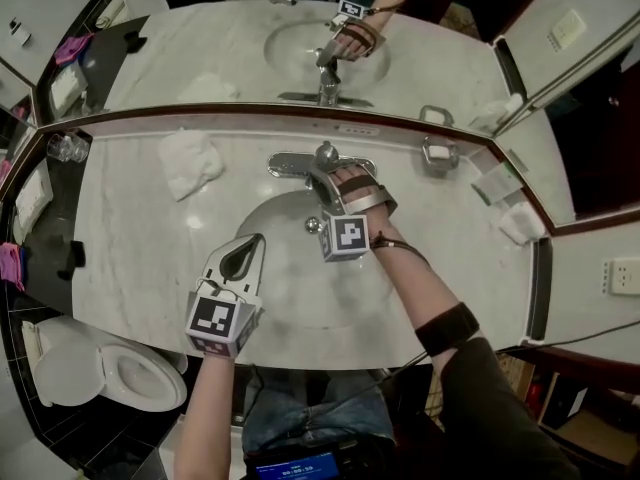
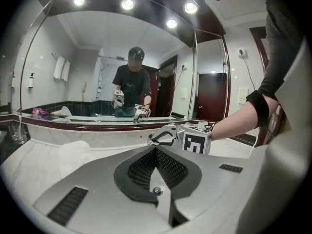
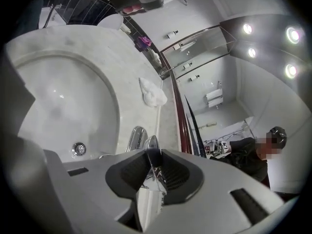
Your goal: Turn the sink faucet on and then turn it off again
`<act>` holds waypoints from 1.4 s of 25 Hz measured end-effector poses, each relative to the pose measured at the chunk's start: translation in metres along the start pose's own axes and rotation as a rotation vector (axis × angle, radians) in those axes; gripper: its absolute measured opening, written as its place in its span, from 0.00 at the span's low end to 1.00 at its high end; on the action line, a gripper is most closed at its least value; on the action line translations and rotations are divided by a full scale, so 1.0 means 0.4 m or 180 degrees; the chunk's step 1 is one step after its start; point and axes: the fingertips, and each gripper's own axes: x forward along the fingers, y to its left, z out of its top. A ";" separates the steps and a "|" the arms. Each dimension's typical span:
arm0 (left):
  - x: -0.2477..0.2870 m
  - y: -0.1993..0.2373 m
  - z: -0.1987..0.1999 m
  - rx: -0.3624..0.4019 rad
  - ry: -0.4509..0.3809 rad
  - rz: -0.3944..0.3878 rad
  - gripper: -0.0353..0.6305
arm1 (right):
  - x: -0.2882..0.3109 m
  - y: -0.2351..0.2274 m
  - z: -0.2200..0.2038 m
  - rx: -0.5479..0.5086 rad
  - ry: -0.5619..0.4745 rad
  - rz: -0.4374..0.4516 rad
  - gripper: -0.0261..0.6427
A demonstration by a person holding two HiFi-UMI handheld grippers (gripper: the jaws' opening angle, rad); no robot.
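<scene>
Both tools narrow: right tool point(image 3: 153, 155) clamped the faucet handle point(image 3: 152, 144), best lifted slowly, squarely; left tool point(image 2: 156, 149) closed, empty.

I see a shiny chrome metal faucet point(image 1: 290, 164) over a glossy white basin point(image 1: 290, 288) in a polished, veined pale marble countertop point(image 1: 120, 248). The crumpled white towel point(image 1: 190, 163) looks soft cloth; my left gripper point(image 2: 156, 147) is matt grey plastic.

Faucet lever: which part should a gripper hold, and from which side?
Grip the faucet lever near its rounded tip, coming from the basin side. It is narrow and stands free, so two jaws fit across it, as the right gripper does now.
</scene>
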 end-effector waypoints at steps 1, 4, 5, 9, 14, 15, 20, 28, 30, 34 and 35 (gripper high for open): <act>0.001 0.002 -0.001 -0.0022 0.0002 0.0010 0.05 | -0.001 -0.005 0.003 0.0016 -0.0024 -0.0019 0.17; 0.009 0.001 0.000 -0.0069 0.0008 0.0020 0.05 | -0.002 -0.017 0.007 0.0118 -0.0070 -0.0011 0.16; 0.012 0.000 0.000 -0.0069 0.0014 0.0014 0.05 | -0.002 -0.019 0.008 0.0167 -0.0089 0.0000 0.16; 0.027 -0.003 0.009 -0.0050 0.0028 -0.0008 0.05 | -0.003 -0.030 0.011 0.0303 -0.0161 0.0026 0.16; 0.044 -0.006 0.031 0.0026 0.0018 -0.0036 0.05 | 0.000 -0.025 0.003 0.0500 -0.0140 0.0192 0.17; 0.047 -0.006 0.033 0.0041 0.0019 -0.0041 0.05 | 0.000 -0.027 0.003 0.0546 -0.0149 0.0219 0.17; 0.061 -0.010 0.046 0.0010 0.0014 -0.0037 0.05 | 0.005 -0.055 -0.009 0.1094 -0.0220 0.0405 0.16; 0.093 -0.023 0.058 0.0090 0.0017 -0.0114 0.05 | 0.010 -0.074 -0.022 0.1558 -0.0300 0.0610 0.17; 0.097 -0.024 0.071 0.0042 0.0004 -0.0089 0.05 | 0.012 -0.079 -0.026 0.1676 -0.0323 0.0649 0.17; 0.101 -0.023 0.078 0.0039 0.0005 -0.0089 0.05 | 0.015 -0.085 -0.031 0.1861 -0.0356 0.0737 0.17; 0.102 -0.024 0.079 0.0047 0.0003 -0.0093 0.05 | 0.016 -0.087 -0.034 0.1951 -0.0370 0.0758 0.17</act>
